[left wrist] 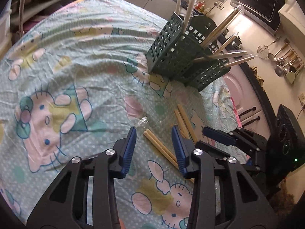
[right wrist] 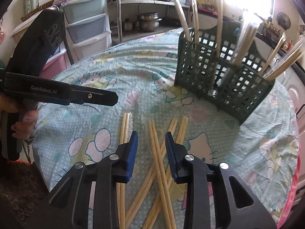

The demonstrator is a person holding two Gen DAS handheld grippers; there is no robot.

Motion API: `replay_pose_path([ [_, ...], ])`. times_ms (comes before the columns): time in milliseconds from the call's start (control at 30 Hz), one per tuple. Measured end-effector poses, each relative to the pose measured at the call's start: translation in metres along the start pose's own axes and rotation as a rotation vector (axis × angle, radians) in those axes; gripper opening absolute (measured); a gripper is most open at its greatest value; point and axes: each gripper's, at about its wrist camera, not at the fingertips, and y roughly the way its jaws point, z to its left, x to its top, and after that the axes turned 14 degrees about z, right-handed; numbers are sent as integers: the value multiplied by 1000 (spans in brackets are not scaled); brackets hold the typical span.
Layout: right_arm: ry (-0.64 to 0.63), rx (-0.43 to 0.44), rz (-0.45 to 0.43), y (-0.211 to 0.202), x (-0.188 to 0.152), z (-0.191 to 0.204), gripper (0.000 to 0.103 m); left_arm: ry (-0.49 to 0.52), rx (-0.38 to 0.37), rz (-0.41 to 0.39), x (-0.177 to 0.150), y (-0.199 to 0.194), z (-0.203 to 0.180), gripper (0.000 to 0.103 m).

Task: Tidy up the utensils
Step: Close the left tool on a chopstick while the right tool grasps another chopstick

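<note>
Several pairs of wrapped wooden chopsticks (right wrist: 158, 158) lie crossed on the cartoon-print tablecloth; they also show in the left wrist view (left wrist: 162, 147). A dark green slotted utensil basket (right wrist: 223, 80) stands behind them with several wrapped chopsticks upright in its compartments; it also shows in the left wrist view (left wrist: 183, 57). My right gripper (right wrist: 151, 139) is open and empty, its jaws either side of one crossed pair. My left gripper (left wrist: 154, 131) is open and empty just above a pair. The right gripper (left wrist: 219, 135) shows at the right of the left wrist view, the left gripper (right wrist: 106, 99) at the left of the right wrist view.
A piece of clear plastic wrapper (left wrist: 142, 123) lies on the tablecloth (left wrist: 76, 66) by the left fingertip. Stacked plastic drawers (right wrist: 87, 24) and a shelf with pots (right wrist: 148, 21) stand beyond the table. A microwave (left wrist: 257, 2) and hanging ladles (left wrist: 284, 61) are at the right.
</note>
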Motion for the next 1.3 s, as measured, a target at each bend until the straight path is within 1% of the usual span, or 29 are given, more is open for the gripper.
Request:
replay_pose_path([
  [100,-11,6,18,8,4,1,24,-4,-15,17,0,6,2,29],
  [167,-16,7,29,13,6,0,19,-14,-19,33,1,11,3,29],
  [400,-8,30,64,29,15,-6,19,-46,-22,66,3,23,10,29],
  [833,-9,73,116,51,27,-10,18,-77,-33,77,15,36,16,29],
  [933,0,79,115,52,28,-10,14,-83,-36,75,17,37,16,29],
  [1100,7,79,114,52,30,-10,10,-78,-26,70,19,39,15,29],
  [1167,11,79,113,52,30,-10,10,-75,-13,69,19,39,15,26],
  [1300,22,79,101,46,29,-11,10,-77,2,69,19,39,18,14],
])
